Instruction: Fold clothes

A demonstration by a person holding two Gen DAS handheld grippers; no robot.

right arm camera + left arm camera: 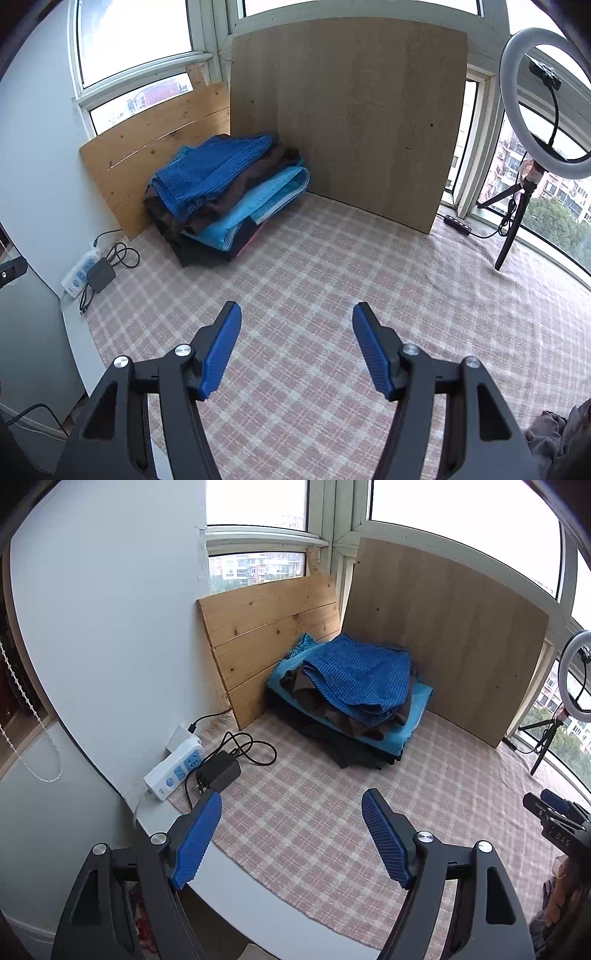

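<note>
Two hand-held grippers, left hand-held gripper (291, 799) and right hand-held gripper (296, 312), hang released, empty, over the tabletop (369, 288); one stack of folded clothes (225, 188) beyond.

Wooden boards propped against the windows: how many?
2. A knotty pine plank board leans left of the folded clothes stack; a larger smooth brown board stands behind and right. More may be hidden.
</note>
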